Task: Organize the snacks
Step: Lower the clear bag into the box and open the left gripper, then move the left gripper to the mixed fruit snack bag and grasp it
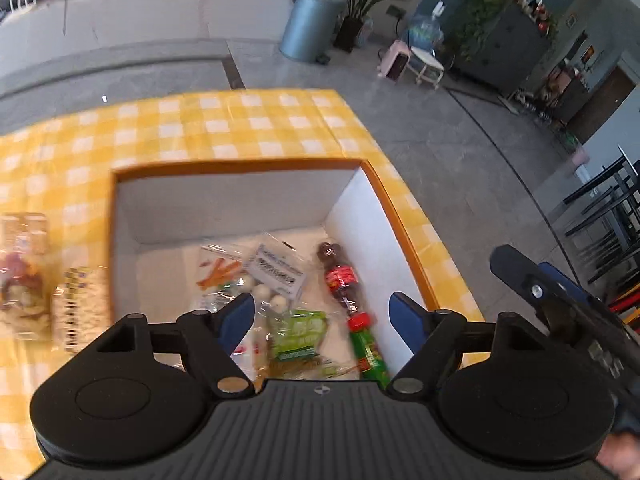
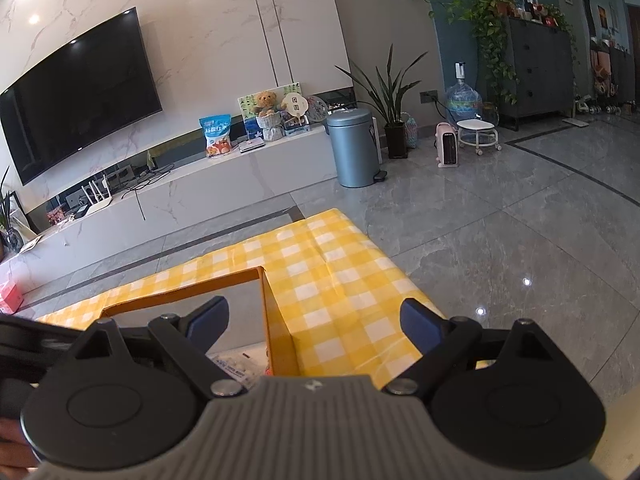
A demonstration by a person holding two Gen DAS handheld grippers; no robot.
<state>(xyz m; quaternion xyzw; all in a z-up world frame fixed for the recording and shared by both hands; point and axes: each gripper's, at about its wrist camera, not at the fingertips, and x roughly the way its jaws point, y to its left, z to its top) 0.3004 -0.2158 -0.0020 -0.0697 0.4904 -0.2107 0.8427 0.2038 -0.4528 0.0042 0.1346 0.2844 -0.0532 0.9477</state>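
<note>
An orange-rimmed box (image 1: 240, 168) with white inner walls stands on the yellow checked tablecloth (image 1: 200, 120). Inside lie a small cola bottle (image 1: 340, 276), a green tube with a red cap (image 1: 368, 344), a green packet (image 1: 300, 334), a clear bag of white balls (image 1: 264, 292) and a bag with orange sticks (image 1: 220, 270). My left gripper (image 1: 322, 316) is open and empty above the box. My right gripper (image 2: 314, 320) is open and empty over the box's right wall (image 2: 280, 340); it also shows in the left wrist view (image 1: 560, 304).
Two snack packets lie on the cloth left of the box, one with mixed pieces (image 1: 20, 280) and one with a printed label (image 1: 82, 308). Beyond the table are a grey floor, a blue-grey bin (image 2: 354, 146), a TV bench (image 2: 180, 188) and plants.
</note>
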